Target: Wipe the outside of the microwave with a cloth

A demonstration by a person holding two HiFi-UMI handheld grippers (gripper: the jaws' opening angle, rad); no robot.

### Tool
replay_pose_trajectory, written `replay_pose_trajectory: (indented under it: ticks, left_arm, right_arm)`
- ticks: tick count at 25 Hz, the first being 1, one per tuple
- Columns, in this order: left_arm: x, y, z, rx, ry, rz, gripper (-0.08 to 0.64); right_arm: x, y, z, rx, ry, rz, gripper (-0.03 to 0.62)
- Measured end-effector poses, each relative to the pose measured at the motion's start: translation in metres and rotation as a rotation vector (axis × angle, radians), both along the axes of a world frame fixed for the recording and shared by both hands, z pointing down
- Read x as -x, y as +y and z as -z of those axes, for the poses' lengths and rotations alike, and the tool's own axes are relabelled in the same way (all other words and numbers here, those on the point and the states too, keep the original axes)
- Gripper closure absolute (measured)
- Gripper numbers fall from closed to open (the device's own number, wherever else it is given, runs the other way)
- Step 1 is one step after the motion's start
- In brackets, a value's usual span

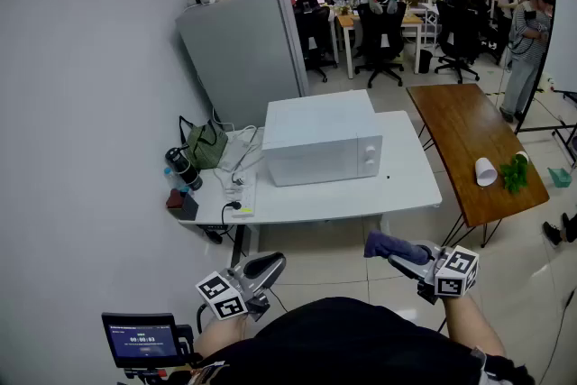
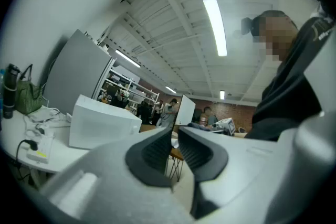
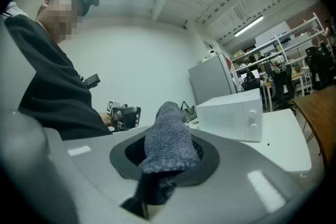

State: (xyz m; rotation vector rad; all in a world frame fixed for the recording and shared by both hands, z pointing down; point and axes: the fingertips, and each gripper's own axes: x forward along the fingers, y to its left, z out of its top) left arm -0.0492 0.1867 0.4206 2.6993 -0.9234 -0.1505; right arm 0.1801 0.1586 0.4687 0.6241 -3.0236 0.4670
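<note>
Right tongs [image 3: 167, 159] clenched on blue cloth [image 3: 167, 126], left tongs [image 2: 175, 140] parted, empty, plant [image 1: 515, 173] only in head view

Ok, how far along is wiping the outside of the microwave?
Done: the blue-grey cloth is clamped in the right tool. In hand: both tools hang well short of the white table. The left tool is empty, with its jaws slightly apart. Left: all of the wiping, since the cloth has no contact with the white microwave.
</note>
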Motion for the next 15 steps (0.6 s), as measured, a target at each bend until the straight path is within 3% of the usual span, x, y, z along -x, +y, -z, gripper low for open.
replay_pose_trajectory:
  ticks: [4, 6, 9, 15]
  left_arm:
    - [-0.016, -0.014, 0.006, -0.006, -0.002, -0.001, 0.518]
    - [-0.004, -0.024, 0.004, -0.011, 0.003, 0.018, 0.518]
    - [0.045, -0.068, -0.007, -0.030, 0.007, 0.036, 0.525]
    - [0.144, -0.141, -0.002, -0.079, -0.035, -0.025, 0.525]
  right_arm:
    - [-0.011, -0.027, 0.013, -0.035, 0.025, 0.007, 0.506]
    - [0.003, -0.042, 0.013, -0.040, 0.027, 0.023, 0.506]
    - [0.054, -0.091, 0.007, -0.060, 0.049, 0.043, 0.506]
    - [0.159, -0.193, 0.041, -0.115, 0.135, -0.003, 0.506]
